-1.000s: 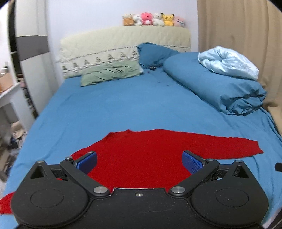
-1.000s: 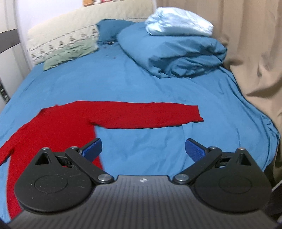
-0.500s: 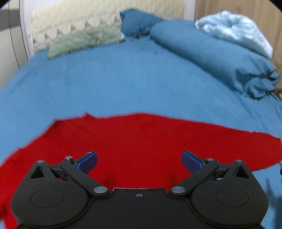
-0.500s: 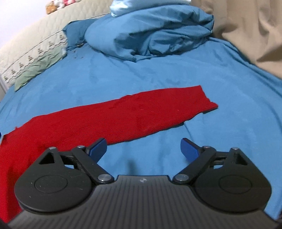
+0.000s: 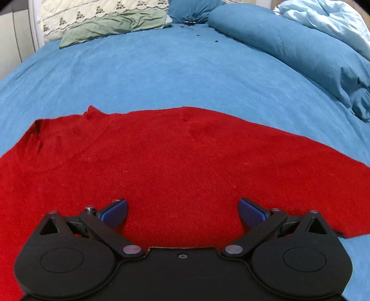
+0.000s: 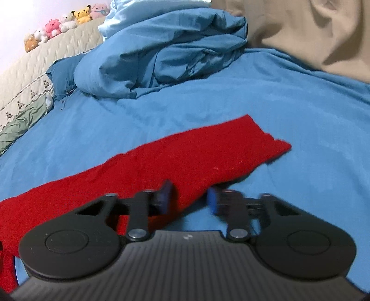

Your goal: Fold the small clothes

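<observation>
Red knit long-sleeved garment (image 5: 180,166): lies spread flat on the blue bed sheet (image 5: 161,76), body near the foot of the bed, one sleeve (image 6: 196,157) stretched out toward the curtain side. Judged laid out this way so that sleeves can be turned in first.
Left gripper (image 5: 182,210): low over the garment's body, blue pads (image 5: 115,209) set wide apart, nothing between them. Judged poised to pin or pinch the torso while the other side works.
Right gripper (image 6: 188,200): at the near edge of the sleeve, jaws partly drawn together with a gap showing. The sleeve edge lies between the pads; whether either pad touches the cloth cannot be told. Judged about to take the sleeve for an inward fold.
Rolled blue duvet (image 6: 161,53): pushed to the far right of the bed with a pale blue quilt (image 5: 323,20) on top, apparently to leave working room.
Sage green pillow (image 5: 111,25): against the cream quilted headboard (image 6: 27,74), well apart from the garment.
Hidden or unclear: the garment's hem and the other sleeve are cut off by the left gripper body and frame edge. The right fingers are motion-blurred. The small dark specks (image 5: 196,34) near the far pillows cannot be identified.
</observation>
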Tool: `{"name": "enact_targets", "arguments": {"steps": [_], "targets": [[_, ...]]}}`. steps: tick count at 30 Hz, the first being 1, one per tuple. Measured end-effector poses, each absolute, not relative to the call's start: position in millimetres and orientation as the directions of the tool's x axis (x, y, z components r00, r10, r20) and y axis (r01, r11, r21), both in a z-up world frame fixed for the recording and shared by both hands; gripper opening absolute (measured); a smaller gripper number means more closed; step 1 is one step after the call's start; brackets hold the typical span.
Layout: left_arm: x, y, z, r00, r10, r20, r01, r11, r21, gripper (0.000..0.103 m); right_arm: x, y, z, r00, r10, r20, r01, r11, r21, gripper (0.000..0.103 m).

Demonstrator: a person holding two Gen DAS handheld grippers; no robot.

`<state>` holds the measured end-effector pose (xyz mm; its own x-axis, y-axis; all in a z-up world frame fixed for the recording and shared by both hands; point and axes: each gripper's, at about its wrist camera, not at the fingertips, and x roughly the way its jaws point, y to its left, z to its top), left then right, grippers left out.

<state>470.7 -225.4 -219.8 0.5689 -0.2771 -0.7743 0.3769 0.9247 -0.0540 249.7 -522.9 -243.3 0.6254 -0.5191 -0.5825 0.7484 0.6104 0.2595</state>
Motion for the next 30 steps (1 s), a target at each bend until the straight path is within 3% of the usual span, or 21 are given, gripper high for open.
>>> {"name": "enact_targets", "arguments": {"steps": [3,9,13,16,19,23,25,27,29,30], "targets": [[473.7,-221.5,-218.0,0.555,-0.290,-0.779,0.389,0.919,-0.065,0.103,254.6,-522.0,-229.6,0.635,-0.521,-0.571,0.743,0.616,0.264,0.020],[468.7,-191.3,-192.6,0.585,-0.279,-0.762,0.396,0.918,-0.033,0.103,284.2,-488.7,-144.4,0.811,-0.403,-0.423,0.556,0.755,0.347,0.020],[448.6,-139.6,-160.9,0.678,-0.230,-0.698,0.344,0.939,0.025,0.103,333.0,-415.0,-83.9,0.952,-0.147,-0.268,0.239,0.903,0.356,0.020],[433.0,-94.8,-144.3,0.738,-0.147,-0.658,0.250,0.966,0.064,0.103,376.2,-337.0,-76.3,0.972,0.127,-0.199,-0.060,0.948,0.312,0.020],[417.2,-54.0,-142.9,0.766,-0.062,-0.640,0.152,0.985,0.086,0.103,418.9,-263.8,-113.0,0.913,0.319,-0.254,-0.238,0.923,0.302,0.020],[404.1,-15.6,-155.7,0.759,-0.047,-0.650,0.117,0.991,0.065,0.103,453.9,-188.3,-196.4,0.789,0.390,-0.474,-0.304,0.919,0.249,0.020],[402.6,-8.4,-164.4,0.741,-0.040,-0.671,0.114,0.991,0.067,0.103,454.0,-171.5,-222.8,0.744,0.406,-0.530,-0.321,0.914,0.249,0.021],[400.7,-8.4,-168.2,0.735,-0.036,-0.677,0.116,0.991,0.073,0.103,445.5,-165.2,-228.1,0.748,0.393,-0.535,-0.332,0.919,0.212,0.027],[398.5,-9.4,-169.6,0.738,-0.047,-0.673,0.122,0.990,0.065,0.103,437.4,-165.8,-220.3,0.756,0.384,-0.530,-0.337,0.923,0.188,0.052],[400.0,-12.6,-170.5,0.740,-0.058,-0.670,0.127,0.990,0.055,0.103,432.7,-174.4,-216.5,0.768,0.372,-0.521,-0.327,0.928,0.180,0.076]]}}
